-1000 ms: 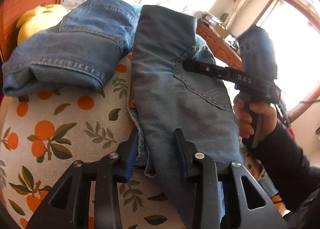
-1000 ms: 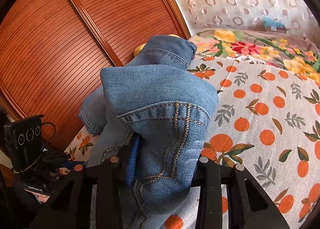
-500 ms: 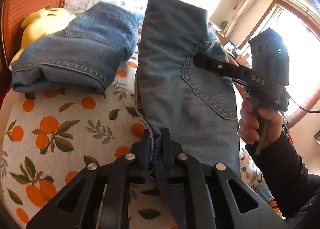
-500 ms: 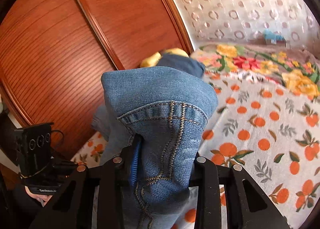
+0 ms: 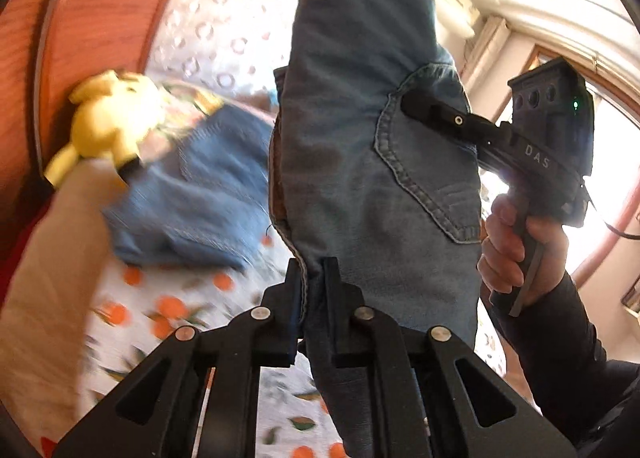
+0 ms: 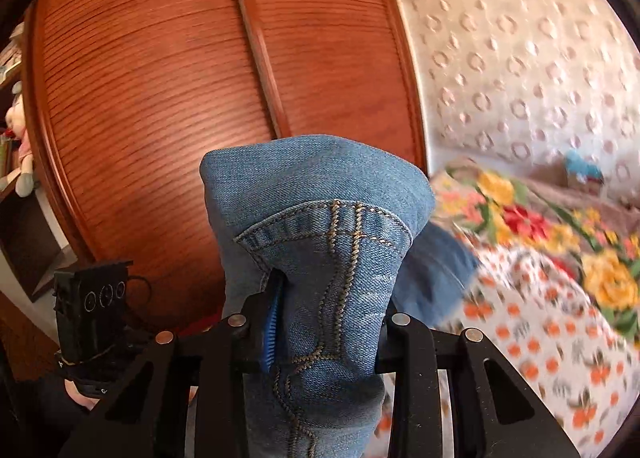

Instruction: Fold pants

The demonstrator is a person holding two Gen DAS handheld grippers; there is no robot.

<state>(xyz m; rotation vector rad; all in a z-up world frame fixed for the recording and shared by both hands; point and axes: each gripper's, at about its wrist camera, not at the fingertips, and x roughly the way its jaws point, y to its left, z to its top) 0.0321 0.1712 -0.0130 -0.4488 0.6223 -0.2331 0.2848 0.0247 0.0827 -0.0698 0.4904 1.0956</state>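
Note:
A pair of blue jeans (image 5: 352, 138), folded lengthwise, hangs in the air between both grippers above the bed. My left gripper (image 5: 314, 270) is shut on the seamed edge at the near end. My right gripper (image 6: 332, 298) is shut on a thick fold of the jeans (image 6: 320, 186) at the stitched pocket corner. In the left wrist view one of its fingers (image 5: 440, 114) lies across the back pocket, and a person's hand (image 5: 516, 242) holds its handle.
A second folded pair of jeans (image 5: 192, 198) lies on the orange-print bedsheet (image 5: 160, 310) beside a yellow plush toy (image 5: 108, 126). A wooden wardrobe door (image 6: 160, 98) stands behind the bed. A floral blanket (image 6: 560, 242) covers the far side.
The left gripper shut on the jeans' edge. Both grippers then rose, lifting the jeans off the bed, and the bed has dropped lower in both views.

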